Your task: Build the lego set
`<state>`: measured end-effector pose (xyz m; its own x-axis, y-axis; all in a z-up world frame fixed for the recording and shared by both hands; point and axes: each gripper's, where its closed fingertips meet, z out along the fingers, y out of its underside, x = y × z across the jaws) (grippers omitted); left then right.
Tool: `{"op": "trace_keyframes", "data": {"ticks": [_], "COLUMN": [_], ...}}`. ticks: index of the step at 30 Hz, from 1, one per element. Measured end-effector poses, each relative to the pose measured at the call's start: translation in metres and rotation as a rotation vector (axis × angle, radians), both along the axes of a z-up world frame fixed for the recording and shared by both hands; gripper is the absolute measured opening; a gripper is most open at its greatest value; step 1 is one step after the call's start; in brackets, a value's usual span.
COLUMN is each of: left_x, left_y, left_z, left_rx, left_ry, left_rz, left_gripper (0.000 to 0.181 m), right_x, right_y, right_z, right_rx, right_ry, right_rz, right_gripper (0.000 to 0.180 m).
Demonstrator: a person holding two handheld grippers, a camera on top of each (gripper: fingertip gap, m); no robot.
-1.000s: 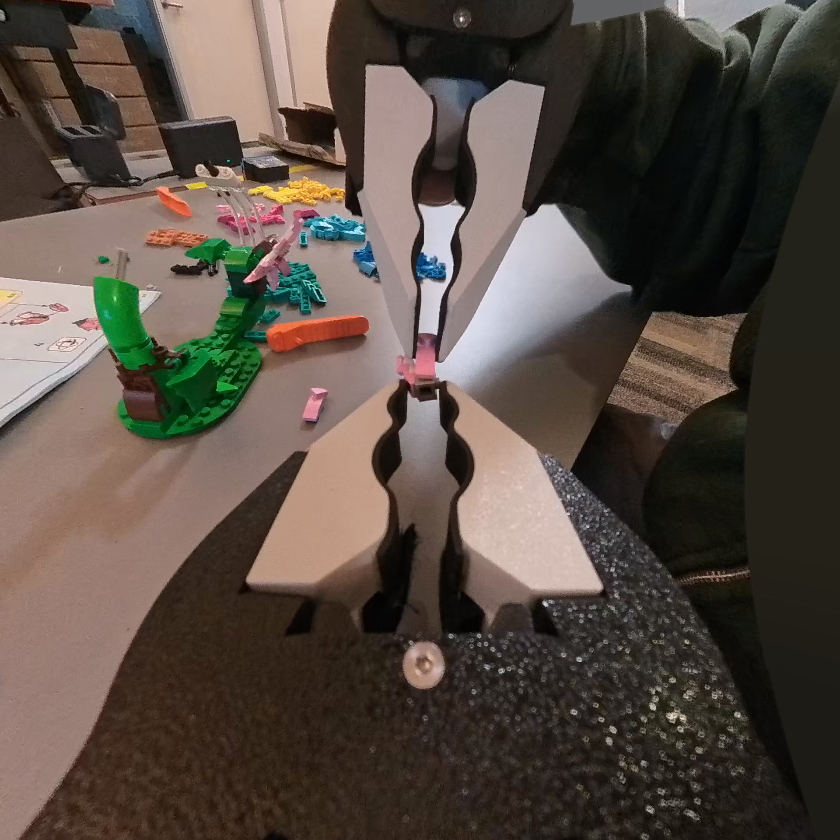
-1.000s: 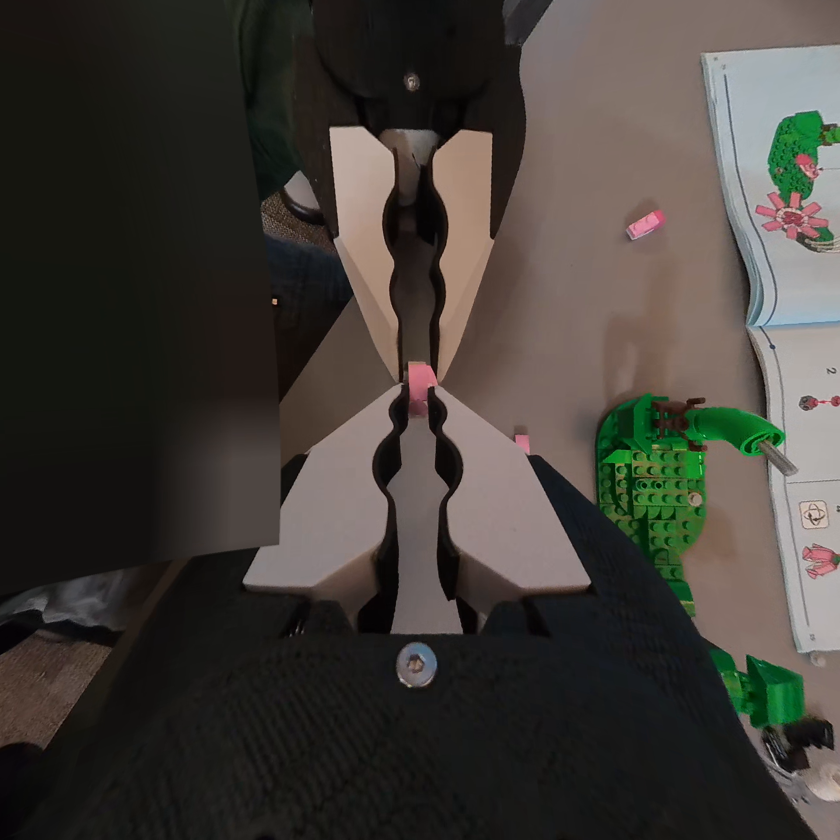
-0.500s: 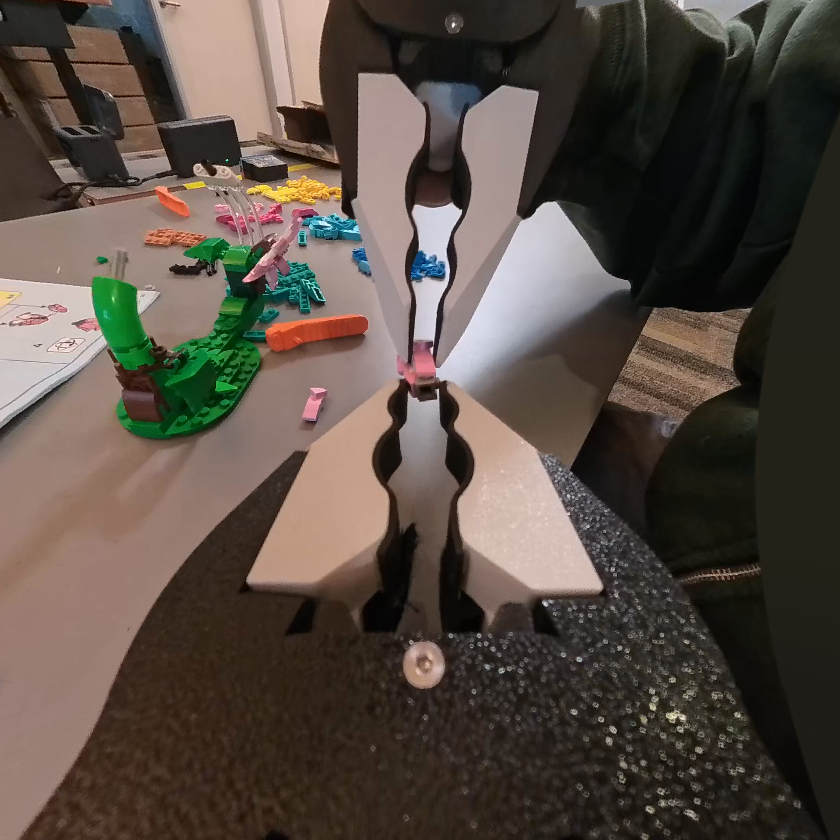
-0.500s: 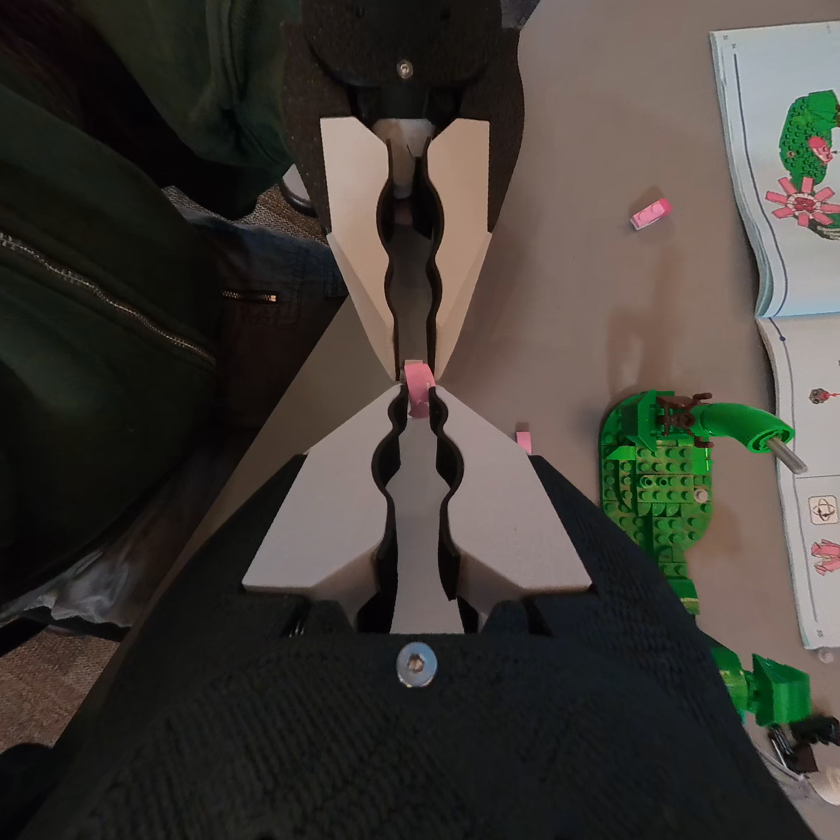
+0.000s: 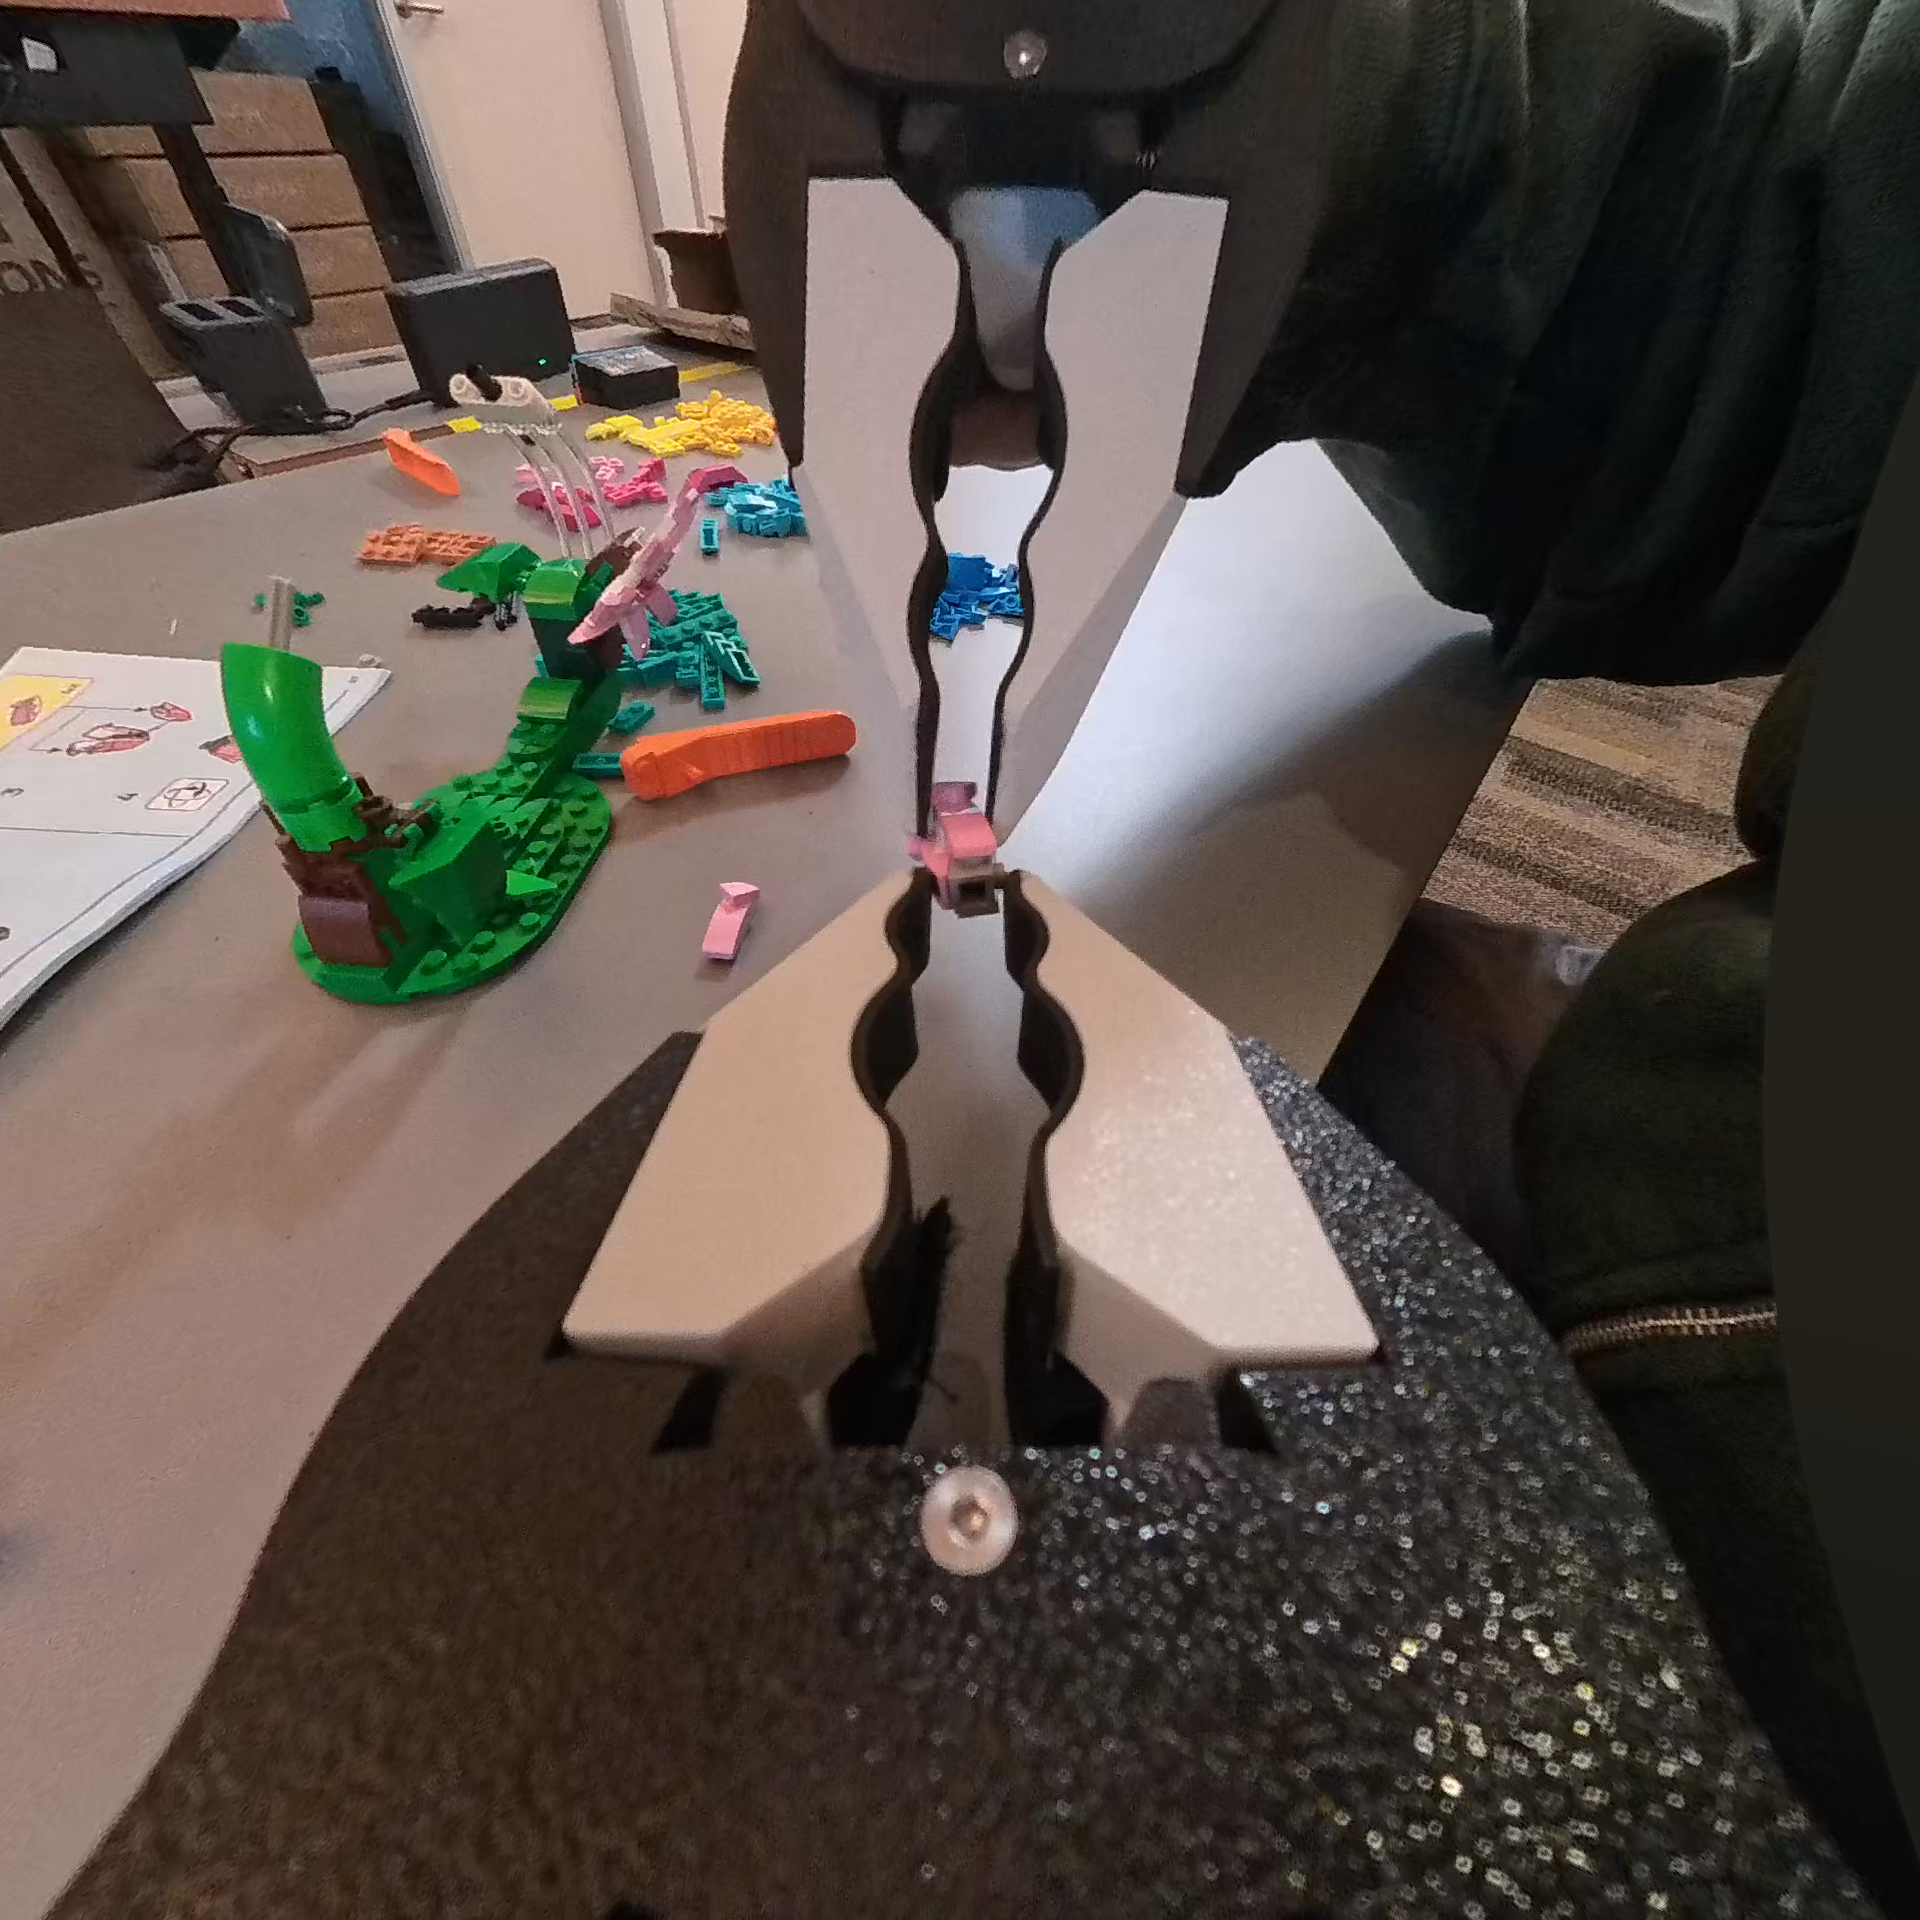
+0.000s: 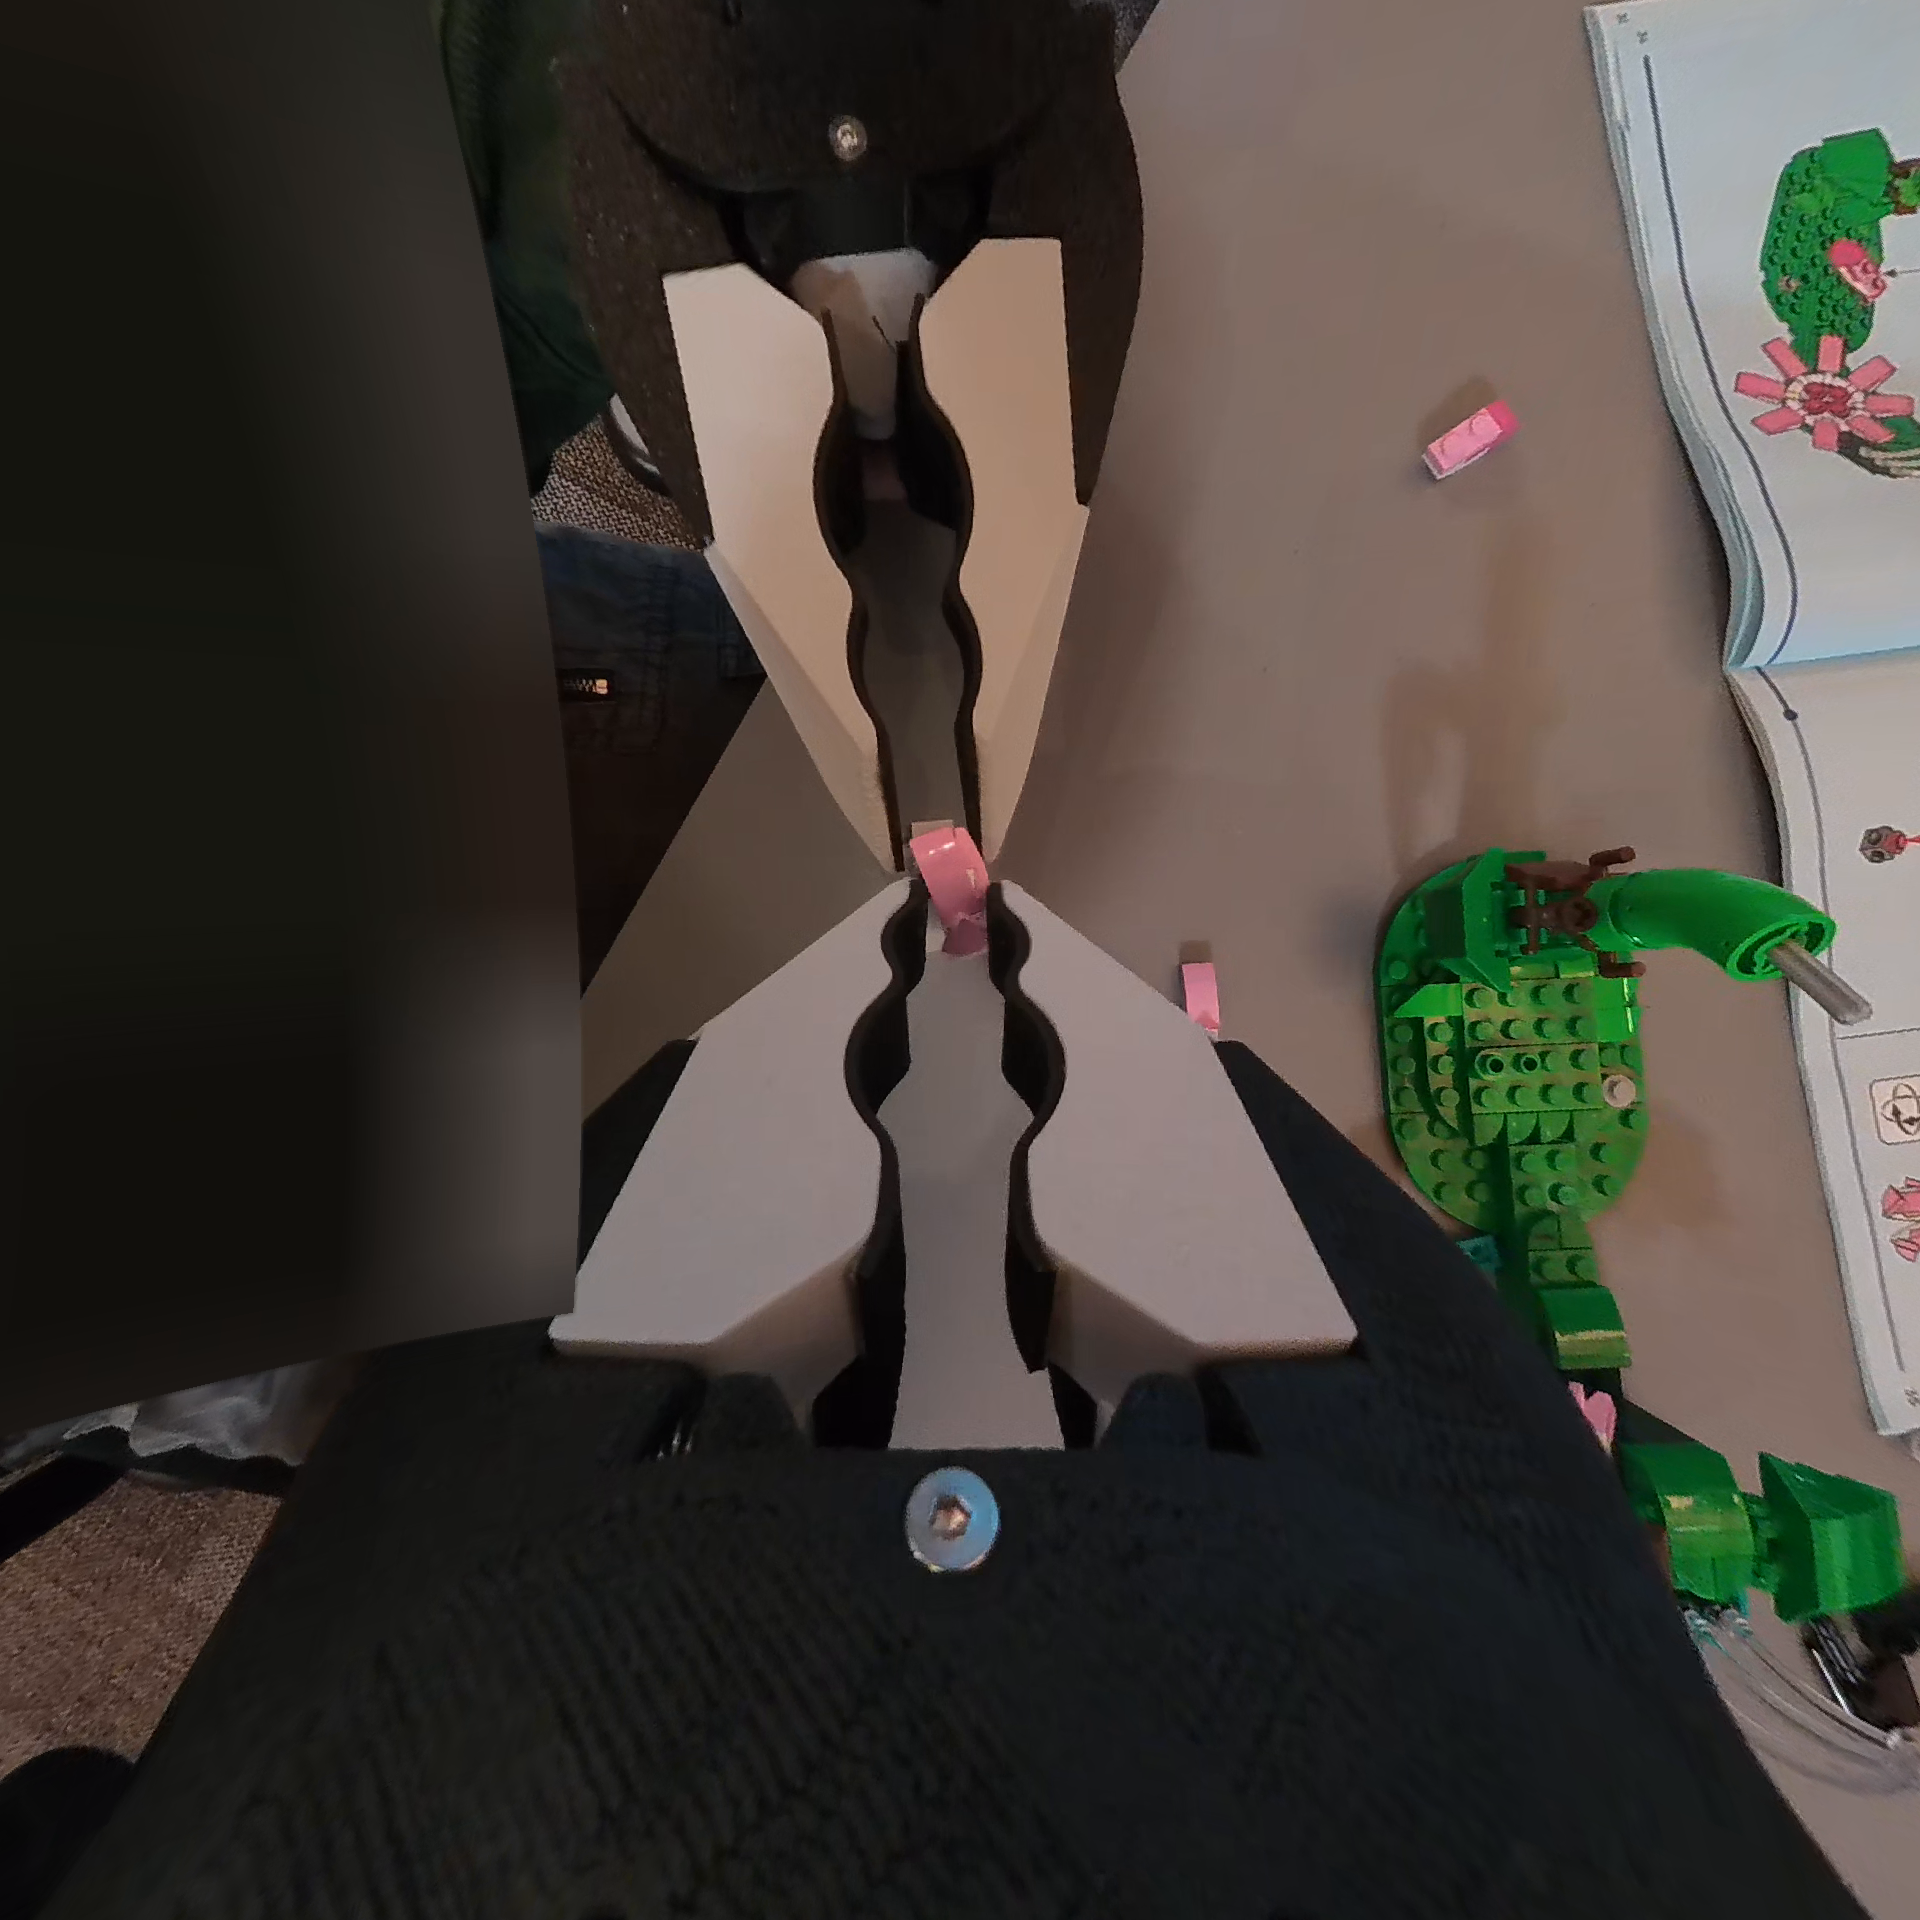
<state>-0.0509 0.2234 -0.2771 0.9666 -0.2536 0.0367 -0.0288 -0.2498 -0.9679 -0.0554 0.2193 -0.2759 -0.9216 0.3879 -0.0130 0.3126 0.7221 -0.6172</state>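
My left gripper [image 5: 961, 883] and right gripper [image 6: 951, 904] meet tip to tip above the table's near edge. Each is shut on one end of a small pink lego assembly [image 5: 958, 831]. The left holds the end with a brown piece [image 5: 975, 896]. The right holds a curved pink piece [image 6: 945, 868]. In the left wrist view the right gripper [image 5: 956, 800] comes in from above. In the right wrist view the left gripper [image 6: 935, 831] does the same. The green lego build [image 5: 447, 862] with a curved green stem stands on the table to the left, and it also shows in the right wrist view [image 6: 1507, 1070].
A loose pink brick [image 5: 730, 920] lies near the build; two loose pink bricks [image 6: 1470, 440] [image 6: 1200, 987] show in the right wrist view. An orange brick separator [image 5: 738, 753], an open instruction booklet [image 5: 94, 790] and sorted colour piles [image 5: 686, 426] lie behind. A person's dark green sleeve [image 5: 1558, 364] is to the right. The grippers are tip to tip, or close to it. From either gripper's tips it is about 8 cm to the loose pink brick [image 5: 730, 920].
Both grippers stay tip to tip on the pink pieces. The views have shifted only slightly; nothing was let go or picked up.
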Motion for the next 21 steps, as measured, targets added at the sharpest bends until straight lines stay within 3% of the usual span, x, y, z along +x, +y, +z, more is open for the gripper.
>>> {"op": "trace_keyframes", "data": {"ticks": [1, 21], "left_x": [0.0000, 0.0030], "left_y": [0.0000, 0.0020], "left_z": [0.0000, -0.0007], "left_rx": [0.000, 0.002], "left_ry": [0.001, 0.027], "left_rz": [0.000, 0.005], "left_gripper": [0.012, 0.012], "right_x": [0.0001, -0.0015], "right_y": [0.0001, -0.0019], "right_z": [0.0000, 0.0054], "right_rx": [-0.001, -0.021], "right_ry": [0.000, 0.005], "right_rz": [0.000, -0.015], "right_gripper": [0.009, 0.007]}}
